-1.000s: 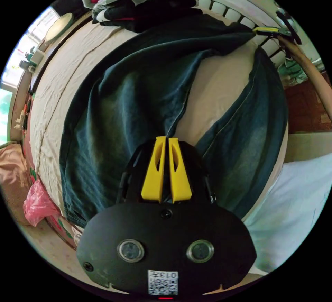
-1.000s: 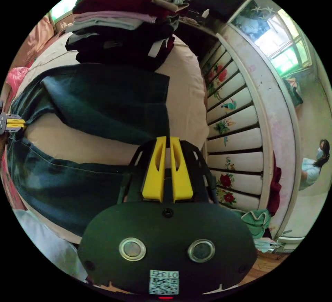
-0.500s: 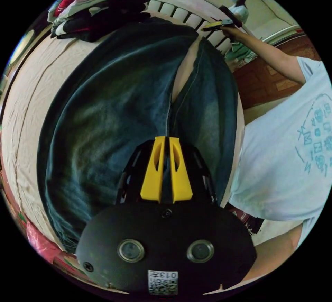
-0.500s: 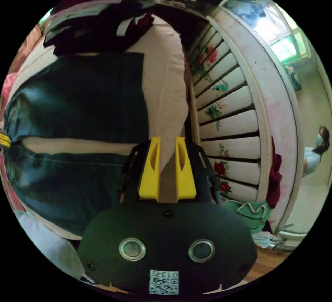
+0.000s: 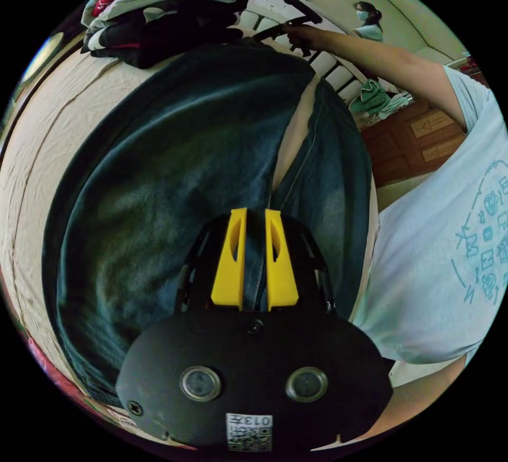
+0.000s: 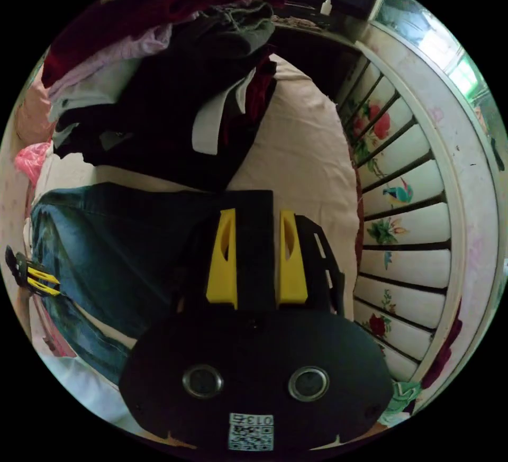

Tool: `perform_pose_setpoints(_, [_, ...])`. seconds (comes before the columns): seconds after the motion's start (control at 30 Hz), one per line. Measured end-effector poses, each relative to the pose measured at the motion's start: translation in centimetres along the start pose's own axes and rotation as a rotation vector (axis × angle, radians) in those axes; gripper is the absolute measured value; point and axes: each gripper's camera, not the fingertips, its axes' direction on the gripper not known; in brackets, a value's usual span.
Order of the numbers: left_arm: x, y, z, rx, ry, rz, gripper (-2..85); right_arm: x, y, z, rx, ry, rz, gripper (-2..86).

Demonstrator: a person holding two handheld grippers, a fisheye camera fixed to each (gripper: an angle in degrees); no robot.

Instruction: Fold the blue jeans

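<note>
A bed (image 5: 32,128) covered by a pale beige sheet carries everything, with a white slatted headboard painted with flowers (image 6: 407,218) along one end. The blue jeans (image 5: 159,176) lie spread flat across the middle of the bed, their two legs side by side with a thin wedge of sheet between them, and the leg ends reach toward the headboard end. A pile of folded clothes (image 6: 159,75) in dark, maroon and pale colours sits at the bed's far edge, just beside the jeans. A person in a pale printed T-shirt (image 5: 450,250) stands at the near edge of the bed, one arm stretched toward the headboard. Another person (image 5: 368,20) is in the background beyond the headboard. The left tool (image 5: 254,213) hangs over the jeans' inner seam, its yellow jaws slightly parted and gripping nothing. The right tool (image 6: 256,213) is released too, jaws wider apart, poised over the dark leg end near the headboard.
</note>
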Motion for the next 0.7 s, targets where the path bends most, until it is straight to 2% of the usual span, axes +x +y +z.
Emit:
perform_pose_setpoints(0.1, [-0.7, -0.1, 0.6, 0.003, 0.034, -0.018, 6.1, 0.0, 0.3, 0.0, -0.012, -0.038, -0.023, 4.7])
perform_pose_setpoints(0.17, [-1.0, -0.1, 1.0, -0.007, 0.048, -0.008, 5.9, -0.5, 1.0, -0.6, 0.007, 0.071, -0.072, 3.9])
perform_pose_setpoints(0.3, [-1.2, 0.0, 1.6, -0.028, 0.056, 0.009, 5.6, -1.5, 3.2, -3.5, 0.216, 0.241, -0.164, 3.8])
perform_pose_setpoints(0.37, [-1.8, 0.2, 2.0, -0.025, 0.075, -0.010, 5.3, -1.1, 3.5, -2.7, 0.215, 0.262, -0.180, 4.6])
perform_pose_setpoints(0.47, [-2.3, 1.0, 2.2, -0.012, 0.106, -0.042, 5.4, 0.9, 3.4, -0.6, 0.117, 0.180, -0.100, 6.8])
perform_pose_setpoints(0.53, [-2.0, 1.7, 1.7, -0.010, 0.084, -0.042, 5.5, 2.5, 4.2, -0.9, 0.121, 0.125, -0.022, 7.8])
perform_pose_setpoints(0.7, [-0.5, 6.6, -1.5, 0.078, -0.023, -0.083, 5.4, 7.8, 12.4, -7.0, 0.324, 0.051, 0.213, 7.3])
